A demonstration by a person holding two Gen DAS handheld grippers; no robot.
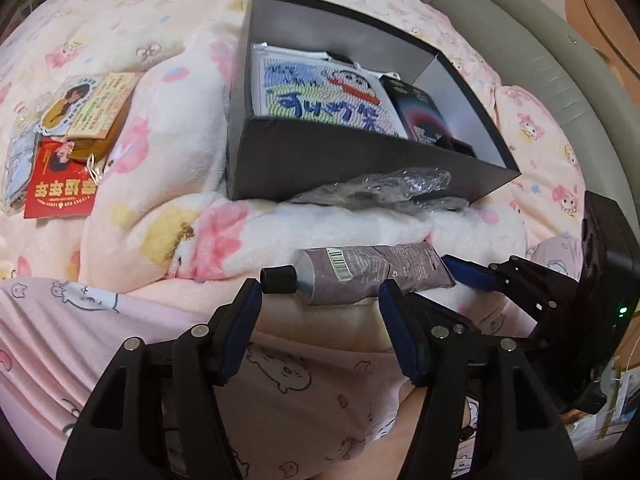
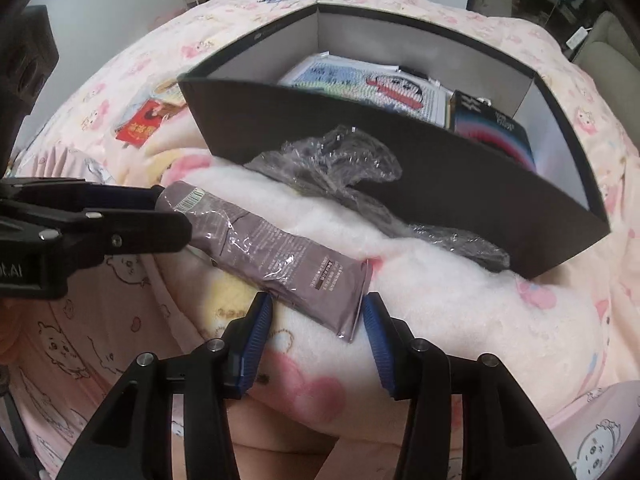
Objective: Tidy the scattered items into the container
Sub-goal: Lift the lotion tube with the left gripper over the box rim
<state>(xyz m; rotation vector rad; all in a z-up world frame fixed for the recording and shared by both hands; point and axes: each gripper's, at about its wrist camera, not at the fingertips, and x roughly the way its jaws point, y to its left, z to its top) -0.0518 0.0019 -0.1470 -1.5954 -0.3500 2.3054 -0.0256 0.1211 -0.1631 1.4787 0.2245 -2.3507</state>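
Observation:
A grey-purple tube [image 1: 360, 276] with a black cap [image 1: 279, 279] lies on the pink blanket. My left gripper [image 1: 320, 298] is open, its fingers either side of the tube's cap end. My right gripper [image 2: 318, 312] is open around the tube's [image 2: 280, 252] flat crimped end; it enters the left wrist view [image 1: 472, 276] from the right. The black box [image 1: 320, 168] stands behind the tube and holds a colourful picture pad [image 1: 320, 100] and a dark booklet [image 1: 424, 116]. Crumpled clear plastic [image 1: 384, 188] lies against the box front.
Several cards, a red one [image 1: 60, 184] and a yellow one [image 1: 100, 104], lie on the blanket left of the box. A grey padded bed edge [image 1: 540, 64] runs along the right. The box [image 2: 400, 176] fills the upper middle of the right wrist view.

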